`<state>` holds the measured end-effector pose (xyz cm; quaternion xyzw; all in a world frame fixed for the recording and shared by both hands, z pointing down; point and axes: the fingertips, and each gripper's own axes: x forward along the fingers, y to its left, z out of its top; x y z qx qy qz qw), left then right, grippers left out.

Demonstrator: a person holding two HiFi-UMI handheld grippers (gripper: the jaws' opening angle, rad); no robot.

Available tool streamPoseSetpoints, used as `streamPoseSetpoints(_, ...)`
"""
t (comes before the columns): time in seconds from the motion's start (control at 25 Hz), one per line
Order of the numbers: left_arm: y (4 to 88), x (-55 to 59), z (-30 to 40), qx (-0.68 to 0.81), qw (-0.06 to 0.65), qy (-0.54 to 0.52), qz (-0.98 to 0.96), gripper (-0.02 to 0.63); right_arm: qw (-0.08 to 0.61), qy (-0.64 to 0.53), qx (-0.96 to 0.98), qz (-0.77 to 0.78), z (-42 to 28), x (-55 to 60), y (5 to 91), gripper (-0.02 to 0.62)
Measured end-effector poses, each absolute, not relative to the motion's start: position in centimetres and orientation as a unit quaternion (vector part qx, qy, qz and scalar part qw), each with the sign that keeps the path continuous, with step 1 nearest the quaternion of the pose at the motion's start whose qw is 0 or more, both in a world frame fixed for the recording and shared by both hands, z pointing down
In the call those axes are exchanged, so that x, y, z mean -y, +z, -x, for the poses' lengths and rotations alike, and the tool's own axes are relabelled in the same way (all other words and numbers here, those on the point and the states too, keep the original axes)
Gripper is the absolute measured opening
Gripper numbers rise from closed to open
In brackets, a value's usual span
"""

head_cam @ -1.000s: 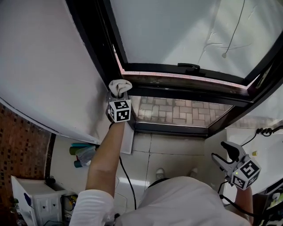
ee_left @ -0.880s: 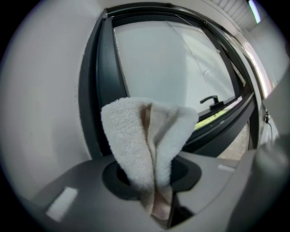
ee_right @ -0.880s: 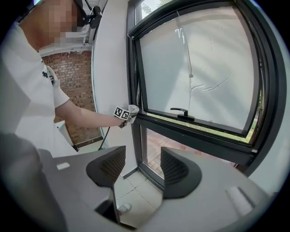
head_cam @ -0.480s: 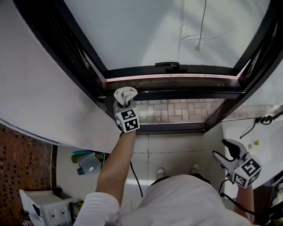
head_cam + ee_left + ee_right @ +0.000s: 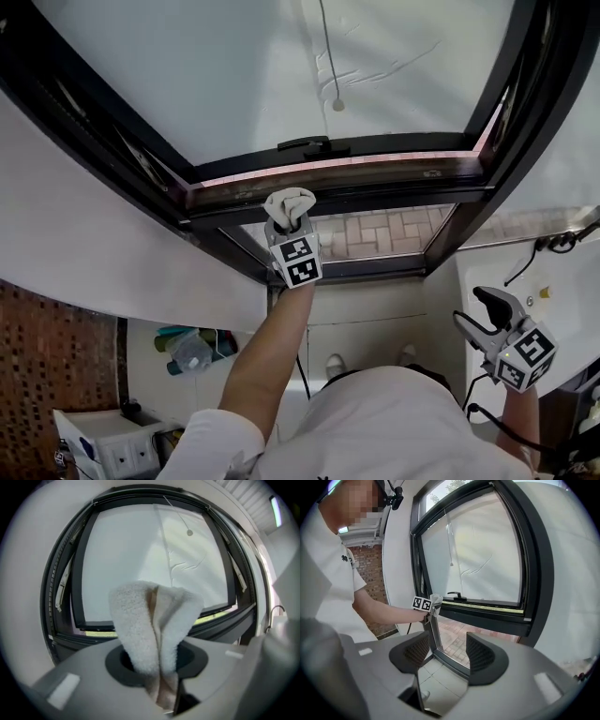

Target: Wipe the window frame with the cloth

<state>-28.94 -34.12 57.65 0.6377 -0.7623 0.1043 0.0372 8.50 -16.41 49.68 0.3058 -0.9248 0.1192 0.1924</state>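
A white cloth (image 5: 289,204) is bunched between the jaws of my left gripper (image 5: 290,223), which is shut on it. The cloth presses against the dark window frame (image 5: 394,192) at its lower horizontal bar, left of the middle. In the left gripper view the cloth (image 5: 152,634) fills the space between the jaws, with the window frame (image 5: 220,620) behind it. My right gripper (image 5: 480,317) hangs low at the right, away from the window, open and empty. In the right gripper view the right gripper (image 5: 447,651) is open, and the cloth (image 5: 436,599) shows on the window frame (image 5: 487,613).
A black window handle (image 5: 305,145) sits on the sash above the cloth. A thin cord with a pull (image 5: 337,105) hangs behind the glass. Brick paving (image 5: 375,230) shows through the lower pane. Bottles (image 5: 192,347) and a white box (image 5: 103,441) stand on the floor at the left.
My left gripper has slid to the right along the lower frame bar with the cloth in it. The head view has tilted up. The right gripper has stayed low at the right.
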Motion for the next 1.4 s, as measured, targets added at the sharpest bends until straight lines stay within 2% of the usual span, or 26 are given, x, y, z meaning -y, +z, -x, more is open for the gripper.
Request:
streamPoseSetpoints(0.64,57.5,39.3,7.7,0.716,0.039,0.091,-0.691,0.133,0.182,0.135,0.914,-0.338,-23.3,18.9,51.1,0.245)
streamPoseSetpoints(1.2,57.7,44.3,-13.8,0.603,0.032,0.089,-0.792,0.133,0.167,0.161,0.873,-0.430,-34.3,17.6,52.2,0.245)
streamPoseSetpoints(1.4,57.7,45.3,-17.2,0.588,0.049,0.087,-0.802,0.133,0.157,0.169,0.858,-0.459,-36.8,17.4,52.4,0.245)
